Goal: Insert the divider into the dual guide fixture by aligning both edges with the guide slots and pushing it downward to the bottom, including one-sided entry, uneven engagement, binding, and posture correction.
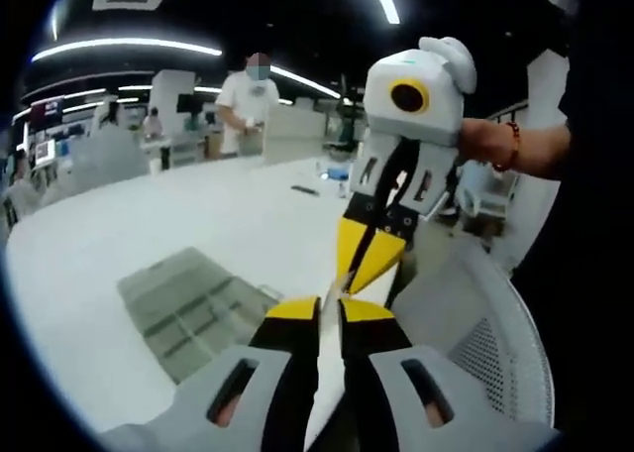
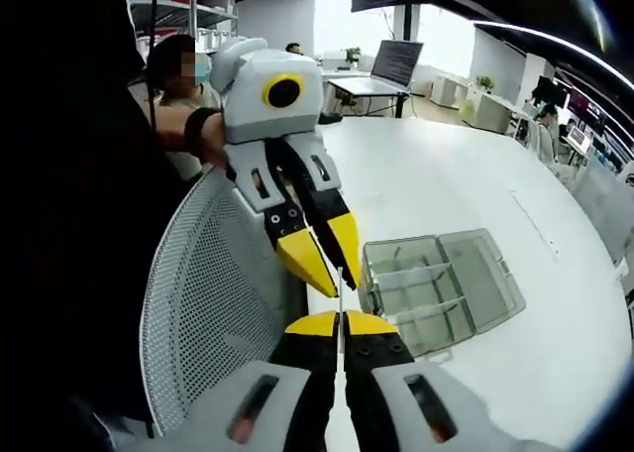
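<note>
The clear fixture (image 2: 441, 288) lies on the white tabletop (image 2: 475, 184), its lid swung open flat beside it; partitions split the tray into compartments, and whether anything lies in them cannot be told. The divider (image 2: 340, 303) is a thin sheet seen edge-on, mostly hidden between yellow tips. The left gripper (image 1: 330, 308) and right gripper (image 2: 341, 323) face each other above a mesh chair back (image 2: 213, 303), jaws of each clamped on the divider, well apart from the fixture.

Yellow-tipped black and grey left gripper (image 1: 330, 313), white table (image 1: 149, 234) (clear fixture (image 2: 441, 288) tinted greenish), white mesh chair (image 2: 213, 303)
</note>
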Demonstrator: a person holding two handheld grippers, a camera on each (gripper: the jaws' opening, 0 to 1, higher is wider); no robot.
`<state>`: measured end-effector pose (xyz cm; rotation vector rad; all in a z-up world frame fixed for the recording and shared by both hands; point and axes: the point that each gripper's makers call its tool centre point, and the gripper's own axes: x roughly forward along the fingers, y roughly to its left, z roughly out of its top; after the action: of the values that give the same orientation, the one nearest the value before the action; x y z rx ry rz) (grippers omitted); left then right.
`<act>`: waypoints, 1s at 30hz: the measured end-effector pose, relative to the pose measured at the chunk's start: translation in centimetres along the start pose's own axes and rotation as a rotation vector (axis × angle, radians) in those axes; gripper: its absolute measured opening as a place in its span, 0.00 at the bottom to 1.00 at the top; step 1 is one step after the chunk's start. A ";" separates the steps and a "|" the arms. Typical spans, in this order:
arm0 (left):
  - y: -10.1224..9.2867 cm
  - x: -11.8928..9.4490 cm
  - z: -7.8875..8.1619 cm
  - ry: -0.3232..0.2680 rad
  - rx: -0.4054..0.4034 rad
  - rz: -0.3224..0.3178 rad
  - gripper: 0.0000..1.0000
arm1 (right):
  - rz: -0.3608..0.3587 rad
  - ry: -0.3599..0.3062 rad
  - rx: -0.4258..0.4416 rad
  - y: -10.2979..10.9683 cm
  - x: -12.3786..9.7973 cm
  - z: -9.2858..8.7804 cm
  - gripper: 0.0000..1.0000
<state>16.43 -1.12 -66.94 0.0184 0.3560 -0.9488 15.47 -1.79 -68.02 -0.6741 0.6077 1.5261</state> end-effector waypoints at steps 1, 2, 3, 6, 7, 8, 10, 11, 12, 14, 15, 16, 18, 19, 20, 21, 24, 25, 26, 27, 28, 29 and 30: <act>0.0 0.1 -0.1 0.002 -0.002 -0.001 0.05 | 0.003 0.001 -0.001 0.0 -0.1 0.1 0.00; 0.0 0.1 -0.1 0.004 -0.001 0.001 0.05 | 0.004 0.000 -0.001 0.0 -0.1 0.1 0.00; 0.0 0.1 -0.2 0.006 0.000 0.001 0.05 | 0.006 -0.002 0.004 0.0 -0.1 0.2 0.00; 0.0 0.2 -0.5 0.014 -0.007 0.000 0.05 | 0.013 -0.002 0.014 0.1 -0.2 0.3 0.00; 0.0 0.2 -0.6 0.017 -0.011 0.001 0.05 | 0.016 0.000 0.016 0.2 -0.2 0.2 0.00; 0.1 0.2 -0.6 0.022 -0.013 0.007 0.05 | 0.016 0.001 0.018 0.1 -0.3 0.2 0.00; 0.4 0.2 -0.8 0.026 -0.021 0.019 0.05 | 0.017 0.013 0.016 -0.1 -0.4 0.1 0.00; 0.4 0.2 -0.8 0.023 -0.029 0.021 0.06 | 0.014 0.029 0.008 -0.3 -0.4 -0.1 0.00; 0.5 0.1 -0.7 0.016 -0.043 0.025 0.07 | 0.004 0.047 0.003 -0.6 -0.4 -0.4 0.00; 0.5 0.0 -0.3 -0.009 -0.059 0.019 0.10 | -0.004 0.070 -0.013 -0.9 -0.3 -0.9 0.00; 0.6 0.0 -0.3 -0.008 -0.058 0.023 0.11 | 0.001 0.072 -0.010 -1.0 -0.3 -1.0 0.00; 0.7 0.0 -0.4 -0.004 -0.053 0.029 0.12 | 0.000 0.076 -0.011 -1.1 -0.3 -1.0 0.00; 1.0 -0.2 -0.4 -0.001 -0.047 0.040 0.14 | -0.006 0.086 -0.020 -1.4 -0.3 -1.2 0.00; 1.2 -0.3 -0.5 0.001 -0.054 0.048 0.14 | -0.007 0.087 -0.019 -1.6 -0.2 -1.2 0.00; 1.3 -0.3 -0.5 0.002 -0.056 0.050 0.14 | -0.013 0.090 -0.018 -1.9 -0.2 -1.2 0.00; 1.3 -0.3 -0.6 0.007 -0.054 0.054 0.14 | -0.017 0.096 -0.019 -2.1 -0.1 -1.3 0.00; 1.5 -0.5 -0.8 0.011 -0.057 0.058 0.16 | -0.015 0.109 -0.034 -2.5 0.0 -1.2 0.00; 1.5 -0.5 -0.9 0.009 -0.057 0.060 0.16 | -0.015 0.110 -0.035 -2.7 0.0 -1.2 0.00; 1.8 -0.6 -0.9 0.008 -0.058 0.071 0.17 | -0.018 0.119 -0.041 -3.0 0.1 -1.2 0.00; 1.9 -0.6 -0.8 0.005 -0.056 0.079 0.18 | -0.023 0.126 -0.041 -3.2 0.2 -1.3 0.00; 2.0 -0.7 -0.7 -0.001 -0.060 0.082 0.19 | -0.027 0.135 -0.042 -3.5 0.2 -1.5 0.00; 2.0 -0.7 -0.8 0.000 -0.064 0.081 0.21 | -0.025 0.138 -0.042 -3.5 0.2 -1.5 0.00; 2.0 -0.7 -0.8 0.003 -0.063 0.081 0.22 | -0.022 0.138 -0.043 -3.6 0.2 -1.5 0.00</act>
<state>17.42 0.71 -67.73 -0.0226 0.3851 -0.8568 19.15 -2.53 -69.12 -0.8215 0.6710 1.4839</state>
